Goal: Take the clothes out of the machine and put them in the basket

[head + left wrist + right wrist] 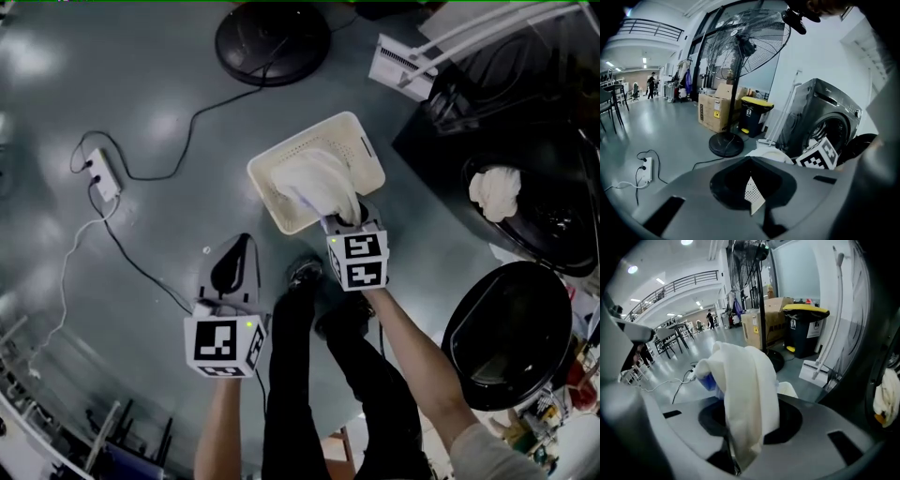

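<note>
"Over the basket, at the middle of the head view, is that where the right gripper hangs?"

"Yes. Its jaws are clamped on a white garment, which drapes from them into the basket. The right gripper view shows the cloth pinched low between the jaws and folding up over them."

"So which step is this?"

"The drop, I'd judge. The garment is out of the machine and partly lying in the basket, but not yet let go."

"Which way does it run?"

"Its long axis goes from the jaws at lower right up toward the upper left of the basket, with the free end farthest from the gripper."

"And the left gripper?"

"Lower left of the basket, over the floor, jaws together with nothing in them."

"What does the next move call for?"

"Parting the right jaws so the cloth falls inside the rim. Some of it lies near the lower edge, so it could slide over. After that, probably a trip to the drum at the right of the frame, where another pale cloth lies, above the open door."
</note>
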### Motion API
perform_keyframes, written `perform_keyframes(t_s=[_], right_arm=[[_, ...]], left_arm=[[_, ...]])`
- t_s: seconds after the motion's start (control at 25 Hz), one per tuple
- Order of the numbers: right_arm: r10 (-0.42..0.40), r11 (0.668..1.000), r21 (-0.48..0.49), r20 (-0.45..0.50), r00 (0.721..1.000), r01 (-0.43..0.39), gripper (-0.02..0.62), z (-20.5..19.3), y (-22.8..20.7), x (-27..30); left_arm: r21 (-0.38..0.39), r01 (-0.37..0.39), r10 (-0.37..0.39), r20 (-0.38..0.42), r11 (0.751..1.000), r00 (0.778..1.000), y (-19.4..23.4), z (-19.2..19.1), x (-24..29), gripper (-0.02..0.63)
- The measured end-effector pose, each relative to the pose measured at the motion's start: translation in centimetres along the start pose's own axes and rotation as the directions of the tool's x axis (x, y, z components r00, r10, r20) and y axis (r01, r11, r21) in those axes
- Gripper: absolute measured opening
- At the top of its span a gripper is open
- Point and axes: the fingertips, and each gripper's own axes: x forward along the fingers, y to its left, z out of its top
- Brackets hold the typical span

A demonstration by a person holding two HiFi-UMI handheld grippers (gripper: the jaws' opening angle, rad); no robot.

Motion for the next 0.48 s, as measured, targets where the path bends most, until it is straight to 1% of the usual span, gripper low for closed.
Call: perform_keyframes(t_s=[0.2,0.32,0.4,0.44,0.48], right_arm=[[0.021,1.0,-0.007,-0.1,0.995,-0.022,0.149,-3.4,0.9,5.0],[0.036,0.999,-0.003,-0.169,0.985,-0.038,0.153,-5.7,1.8,7.8],[0.065,0.998,0.019,-0.206,0.976,-0.063,0.168,-7.3,2.4,9.3],[0.085,0.996,0.029,-0.219,0.972,-0.08,0.189,-8.0,2.6,10.0],[0.103,0.995,0.031,-0.225,0.969,-0.098,0.274,-8.6,2.9,10.5]], left_arm=[[-0.001,-0.006,0.006,-0.013,1.0,1.0,1.0,-1.1,0.8,0.017],[0.006,-0.012,0.012,-0.024,1.0,1.0,1.6,-1.6,1.1,0.017],[0.012,-0.016,0.016,-0.034,1.0,0.999,1.9,-1.9,1.1,0.017],[0.014,-0.017,0.018,-0.039,1.0,0.999,1.9,-2.1,1.1,0.018],[0.016,-0.018,0.019,-0.042,1.0,0.999,1.8,-2.1,1.2,0.018]])
